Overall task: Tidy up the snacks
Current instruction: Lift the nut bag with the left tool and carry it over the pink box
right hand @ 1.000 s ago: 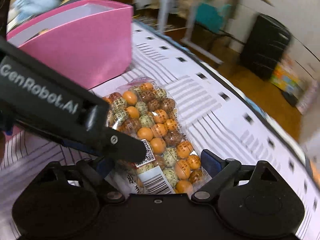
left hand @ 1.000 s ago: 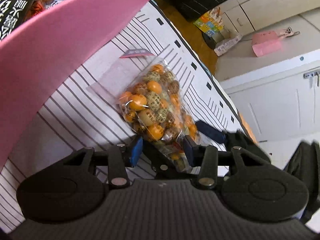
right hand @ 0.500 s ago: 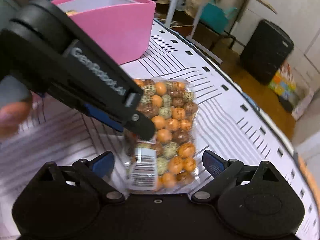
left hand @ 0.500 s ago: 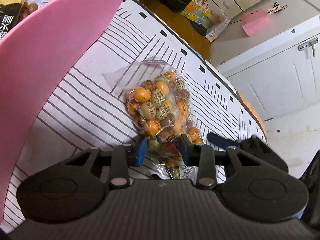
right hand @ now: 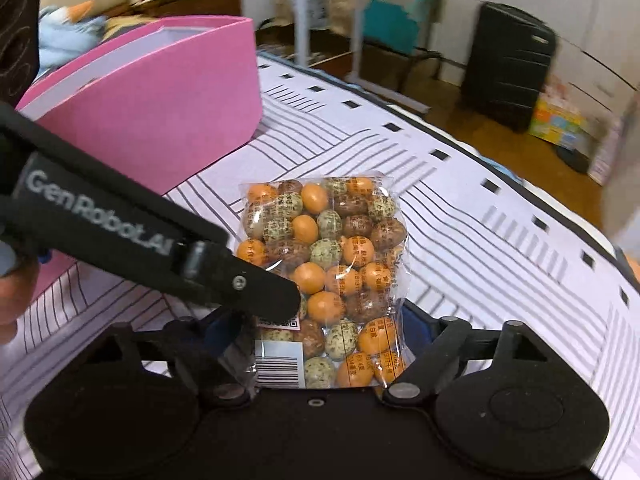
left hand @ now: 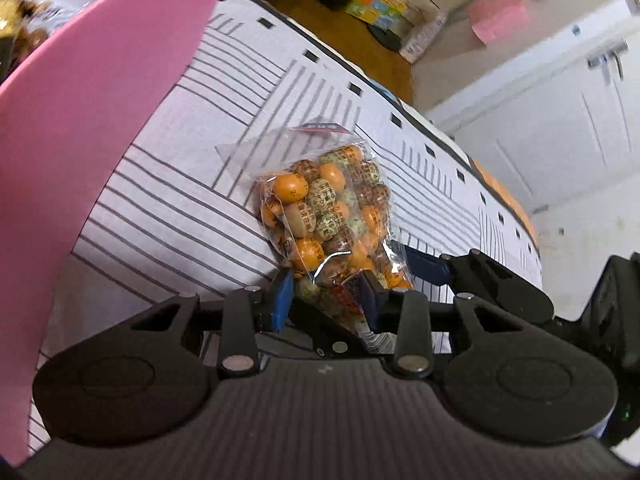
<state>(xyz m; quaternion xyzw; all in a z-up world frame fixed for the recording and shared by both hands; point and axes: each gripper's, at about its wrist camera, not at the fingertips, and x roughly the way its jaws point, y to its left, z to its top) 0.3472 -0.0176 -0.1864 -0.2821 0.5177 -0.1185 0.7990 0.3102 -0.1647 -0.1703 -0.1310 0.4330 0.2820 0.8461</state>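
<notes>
Item: snack bag (right hand: 324, 272), clear plastic, filled with orange, brown and speckled wrapped pieces, barcode label at its near end. Position: lifted at the near end, far end toward the tabletop (right hand: 460, 216), which carries a white cloth with black line pattern. It lies just in front of the pink box (right hand: 160, 108), not in it.

Holder: left claw (left hand: 326, 298), pressed in on the bag's lower end, blue pads against the plastic on both sides; its jaws have just been closing on the bag. In the right wrist view its black arm crosses from the left and meets the bag's left edge near the label.

Second tool: right claw (right hand: 320, 332), spread wide with the bag's near end between its jaws; the jaws have just been closing in, but the right pad appears to stand beside the plastic and the left one is hidden behind the other claw, so a grip is not shown.

Container: pink box, open-topped, white inside; what is in it cannot be told from here. Other packets show dimly beyond its wall in the left wrist view.

Surroundings: black suitcase (right hand: 508, 64), white cabinets (left hand: 552, 120), wooden floor.

Progress, as judged: bag picked up, not yet stowed. Remaining: carry it over the box wall, release it inside, then any further snacks.
</notes>
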